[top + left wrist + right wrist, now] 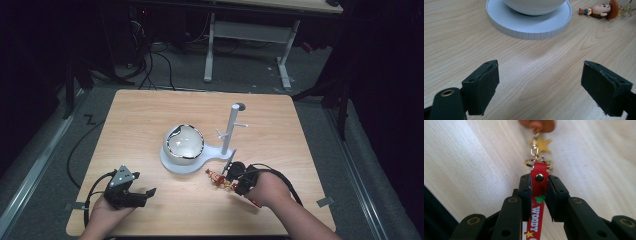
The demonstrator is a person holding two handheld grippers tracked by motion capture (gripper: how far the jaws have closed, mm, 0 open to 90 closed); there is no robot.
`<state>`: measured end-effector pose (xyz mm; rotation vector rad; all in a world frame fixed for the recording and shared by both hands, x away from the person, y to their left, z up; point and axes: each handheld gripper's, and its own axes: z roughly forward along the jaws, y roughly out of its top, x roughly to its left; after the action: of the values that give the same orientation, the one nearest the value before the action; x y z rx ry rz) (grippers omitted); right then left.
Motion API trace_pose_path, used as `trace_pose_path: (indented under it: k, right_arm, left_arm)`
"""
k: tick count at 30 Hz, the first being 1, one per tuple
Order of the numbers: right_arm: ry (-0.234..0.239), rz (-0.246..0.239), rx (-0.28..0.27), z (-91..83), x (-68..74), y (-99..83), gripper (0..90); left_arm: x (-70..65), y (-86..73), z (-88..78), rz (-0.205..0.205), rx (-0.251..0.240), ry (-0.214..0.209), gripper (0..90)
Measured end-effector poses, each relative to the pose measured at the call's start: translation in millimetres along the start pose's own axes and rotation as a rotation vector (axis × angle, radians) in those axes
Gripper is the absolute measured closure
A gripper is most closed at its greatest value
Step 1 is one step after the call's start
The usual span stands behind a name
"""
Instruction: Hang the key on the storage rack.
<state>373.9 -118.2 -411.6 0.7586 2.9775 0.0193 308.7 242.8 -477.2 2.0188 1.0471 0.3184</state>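
Though pinched, strap [539, 195] between right tongs [539, 185]

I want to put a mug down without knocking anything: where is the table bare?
Bare wood runs along the far edge of the table behind the white stand, and down the left side beside the bowl. It is crowded near the front right, where the right claw grips the Woody keychain by its red strap.

"WOODY" in white caps on red strap [539, 202], held in right tongs [539, 192].
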Motion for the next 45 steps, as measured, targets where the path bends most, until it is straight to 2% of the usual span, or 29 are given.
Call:
trace_pose_path:
  k: [2, 3, 5, 6, 9, 18, 19, 36, 45]
  right_arm:
    - [-0.002, 0.003, -0.005, -13.2, -4.2, 0.0, 74.6]
    - [-0.006, 0.012, -0.024, -26.0, -7.2, 0.5, 74.7]
    - [-0.006, 0.011, -0.020, -30.4, -8.1, 1.0, 74.7]
    - [-0.013, 0.002, -0.008, -38.4, -8.6, 2.0, 74.8]
    - [-0.022, 0.005, -0.019, -55.7, -11.6, 2.8, 74.8]
    - [-0.041, 0.039, -0.054, -85.0, -24.1, -0.2, 74.7]
    - [-0.056, 0.046, -0.062, -92.8, -26.8, -1.1, 74.8]
    - [-0.135, 0.117, -0.147, -144.0, -54.4, -4.0, 74.8]
    - [-0.191, 0.153, -0.161, -162.8, -76.6, 1.0, 74.8]
  left_arm:
    - [-0.4, 0.1, 0.4, -0.003, 0.003, -0.003, 15.9]
    - [-0.6, 0.2, 0.7, 0.000, 0.003, -0.006, 16.2]
    - [-0.7, 0.2, 1.1, 0.003, 0.006, -0.008, 16.5]
    - [-0.7, 0.2, 1.3, 0.004, 0.006, -0.008, 16.5]
    - [-0.4, 0.2, 1.6, 0.005, 0.006, -0.009, 16.7]
    - [-0.7, 0.0, 0.2, 0.005, 0.000, -0.012, 16.7]
    - [-0.8, 0.0, 0.0, 0.007, -0.003, -0.016, 16.7]
    - [-0.9, 0.6, 0.8, 0.010, -0.009, -0.033, 16.7]
    - [0.6, -1.0, -2.5, 0.000, -0.015, -0.029, 16.7]
